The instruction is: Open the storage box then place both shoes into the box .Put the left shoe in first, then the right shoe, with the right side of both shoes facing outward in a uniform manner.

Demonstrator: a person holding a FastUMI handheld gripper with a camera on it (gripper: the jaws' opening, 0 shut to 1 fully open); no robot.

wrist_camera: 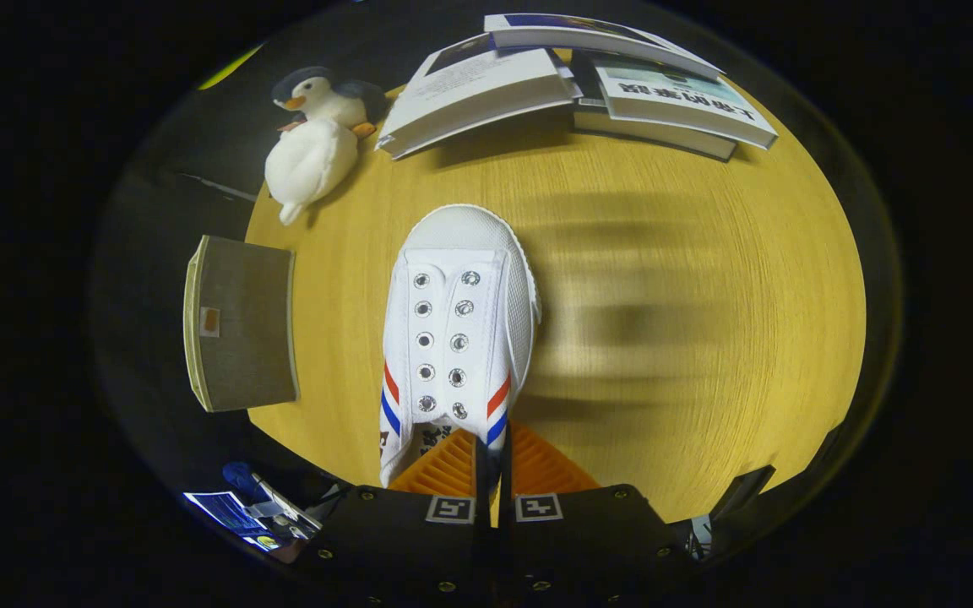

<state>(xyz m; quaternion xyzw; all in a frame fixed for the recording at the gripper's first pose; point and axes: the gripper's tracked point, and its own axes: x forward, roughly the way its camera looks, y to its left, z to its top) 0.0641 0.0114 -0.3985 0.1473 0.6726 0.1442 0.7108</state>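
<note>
Tool (493,460) pinched on white shoe (457,338) heel edge, prob. above table (706,338).

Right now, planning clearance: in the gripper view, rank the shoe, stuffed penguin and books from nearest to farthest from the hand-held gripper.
1. White shoe: heel end between the hand-held gripper fingers, nearly closed on it.
2. Stuffed penguin: far left of the shoe's toe.
3. Books: farthest, table's far edge.
</note>
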